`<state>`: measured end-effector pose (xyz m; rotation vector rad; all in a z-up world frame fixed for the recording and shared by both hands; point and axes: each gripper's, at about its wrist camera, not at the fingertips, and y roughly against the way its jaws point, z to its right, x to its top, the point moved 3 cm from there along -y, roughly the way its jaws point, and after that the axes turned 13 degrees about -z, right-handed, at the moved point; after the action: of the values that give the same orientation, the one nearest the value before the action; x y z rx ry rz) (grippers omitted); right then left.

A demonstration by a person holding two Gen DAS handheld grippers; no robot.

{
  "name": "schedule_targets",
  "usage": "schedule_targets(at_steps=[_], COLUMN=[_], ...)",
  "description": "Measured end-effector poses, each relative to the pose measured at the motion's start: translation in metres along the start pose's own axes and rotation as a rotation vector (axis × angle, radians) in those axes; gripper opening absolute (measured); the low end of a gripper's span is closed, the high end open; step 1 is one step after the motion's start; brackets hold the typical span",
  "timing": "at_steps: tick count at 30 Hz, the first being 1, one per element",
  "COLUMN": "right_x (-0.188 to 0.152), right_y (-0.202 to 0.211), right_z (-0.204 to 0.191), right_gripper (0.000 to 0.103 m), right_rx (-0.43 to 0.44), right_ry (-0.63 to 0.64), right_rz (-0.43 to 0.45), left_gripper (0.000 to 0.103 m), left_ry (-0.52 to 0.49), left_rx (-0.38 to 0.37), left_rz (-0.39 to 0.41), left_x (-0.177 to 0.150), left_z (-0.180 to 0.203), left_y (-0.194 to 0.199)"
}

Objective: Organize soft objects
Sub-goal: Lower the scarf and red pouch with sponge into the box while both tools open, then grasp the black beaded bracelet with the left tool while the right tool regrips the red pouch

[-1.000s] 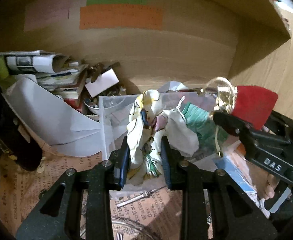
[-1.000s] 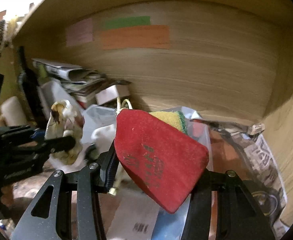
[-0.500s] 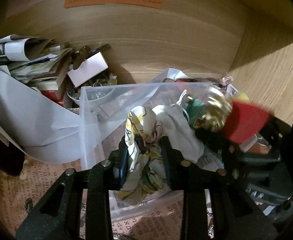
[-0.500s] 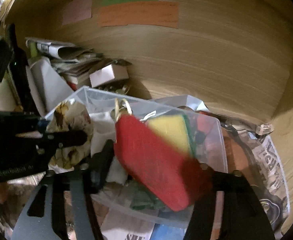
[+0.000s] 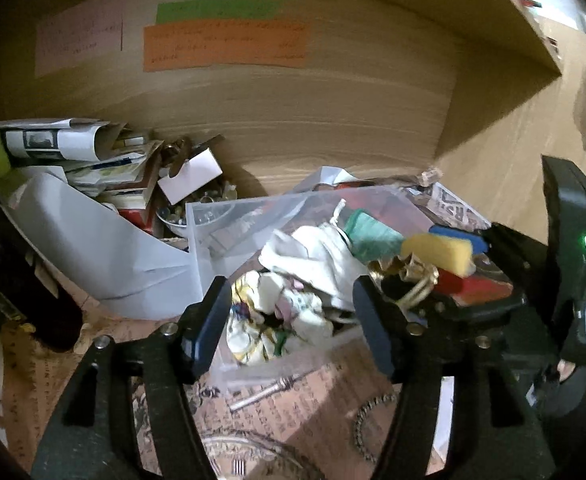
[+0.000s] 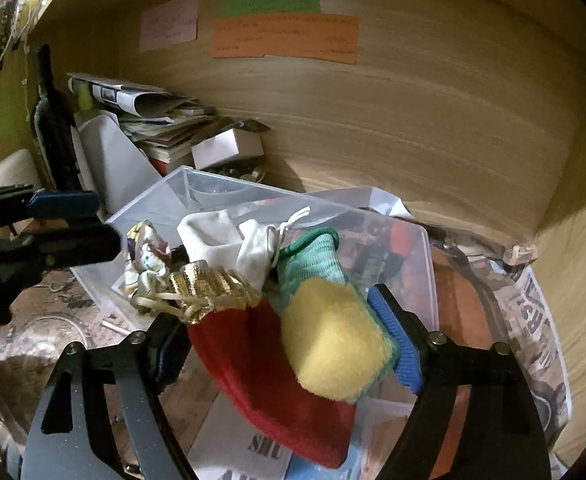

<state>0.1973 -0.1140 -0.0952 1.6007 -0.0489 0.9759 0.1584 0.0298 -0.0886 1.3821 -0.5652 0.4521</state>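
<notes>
A clear plastic bin point(image 5: 209, 240) point(image 6: 165, 196) holds soft things: a floral cloth point(image 5: 261, 320) point(image 6: 145, 256), a white drawstring pouch point(image 5: 313, 256) point(image 6: 221, 240) and a green knit pouch point(image 5: 373, 236) point(image 6: 313, 260). My left gripper point(image 5: 289, 320) is open, its jaws on either side of the floral cloth, which lies loose in the bin. My right gripper point(image 6: 289, 344) is open around a red pouch with a gold top point(image 6: 261, 364) and a yellow sponge point(image 6: 329, 340), both resting over the bin's near edge. The right gripper also shows in the left wrist view point(image 5: 473, 288).
The bin sits in a wooden cubby with coloured paper labels point(image 5: 225, 44) on the back wall. Stacked papers and books point(image 5: 93, 160), a white box point(image 6: 229, 148) and a dark bottle point(image 6: 53, 120) crowd the left. Newspaper point(image 6: 533, 320) and a chain point(image 5: 373, 420) lie on the floor.
My left gripper has opened and dropped the floral cloth into the bin. My right gripper has opened wider; the red pouch and sponge have sunk onto the bin's edge.
</notes>
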Motion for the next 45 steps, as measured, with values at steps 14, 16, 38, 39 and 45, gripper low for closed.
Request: schedule_targets(at_steps=[14, 16, 38, 39, 45], right_x=[-0.028, -0.034, -0.092, -0.091, -0.074], right_y=[0.029, 0.031, 0.043, 0.043, 0.055], right_z=[0.005, 0.007, 0.017, 0.017, 0.017], right_gripper=[0.084, 0.084, 0.084, 0.084, 0.063], right_rx=[-0.008, -0.005, 0.104, 0.107, 0.130], right_ry=[-0.016, -0.029, -0.152, -0.158, -0.171], right_rz=[0.024, 0.020, -0.026, -0.023, 0.058], left_gripper=[0.064, 0.064, 0.025, 0.021, 0.005], left_ry=[-0.092, -0.108, -0.120, -0.121, -0.106], left_rx=[-0.039, -0.037, -0.110, -0.112, -0.100], left_rz=[-0.124, -0.138, -0.279, -0.280, -0.261], left_x=[-0.056, -0.062, -0.085, -0.083, -0.068], left_z=[0.032, 0.036, 0.049, 0.051, 0.059], left_y=[-0.012, -0.015, -0.075, -0.076, -0.080])
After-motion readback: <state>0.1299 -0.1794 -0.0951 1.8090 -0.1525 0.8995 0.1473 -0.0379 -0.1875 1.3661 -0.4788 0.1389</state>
